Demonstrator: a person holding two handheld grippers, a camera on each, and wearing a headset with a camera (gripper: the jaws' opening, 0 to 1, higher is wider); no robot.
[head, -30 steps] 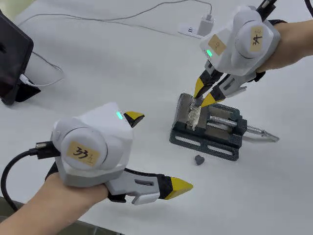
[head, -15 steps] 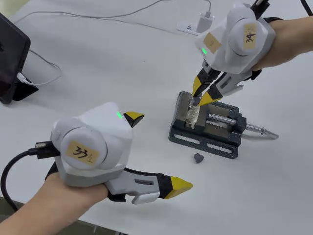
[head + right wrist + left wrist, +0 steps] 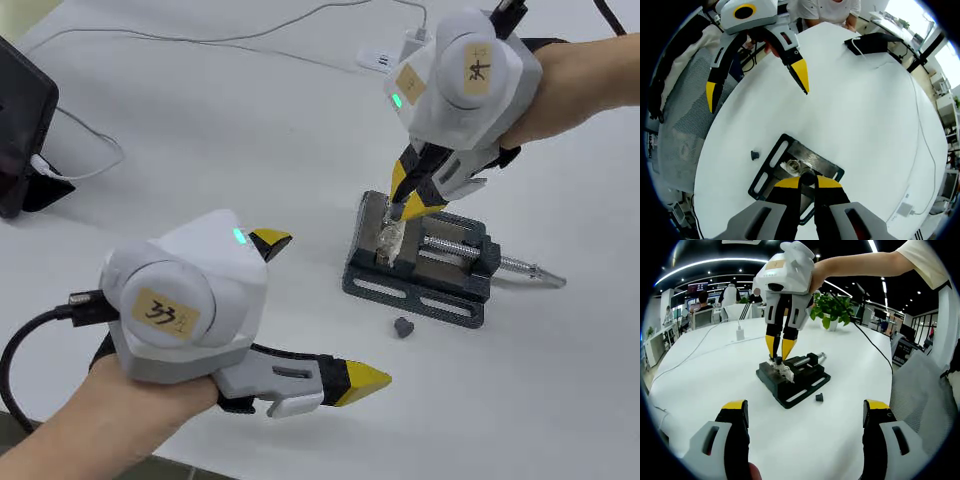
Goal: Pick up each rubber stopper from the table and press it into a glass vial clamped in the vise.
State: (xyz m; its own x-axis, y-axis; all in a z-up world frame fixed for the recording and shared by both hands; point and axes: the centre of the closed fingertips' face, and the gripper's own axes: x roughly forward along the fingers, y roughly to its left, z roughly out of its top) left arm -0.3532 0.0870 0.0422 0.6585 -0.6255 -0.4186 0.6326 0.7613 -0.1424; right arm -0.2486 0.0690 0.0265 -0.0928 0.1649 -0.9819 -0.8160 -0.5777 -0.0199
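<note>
A black vise [image 3: 455,292] on the white table clamps a glass vial [image 3: 389,238] upright. My right gripper [image 3: 405,202] hangs right over the vial's mouth, shut on a dark rubber stopper [image 3: 807,178] held between its yellow tips. In the right gripper view the vial [image 3: 792,165] sits just beyond the stopper, in the vise [image 3: 769,171]. Another dark stopper [image 3: 404,327] lies loose on the table in front of the vise. My left gripper [image 3: 320,308] rests low at the near left, open and holding nothing; its view shows the right gripper [image 3: 778,347], the vise [image 3: 800,382] and the loose stopper [image 3: 818,397].
The vise's screw handle [image 3: 530,272] sticks out to the right. A black device [image 3: 20,120] with a cable stands at the left edge. A white charger [image 3: 385,60] and its cord lie at the back. A potted plant [image 3: 832,307] stands far across the table.
My right gripper has shifted a little to the left and stands more upright over the vial, still holding the stopper. The left gripper has stayed where it was.
</note>
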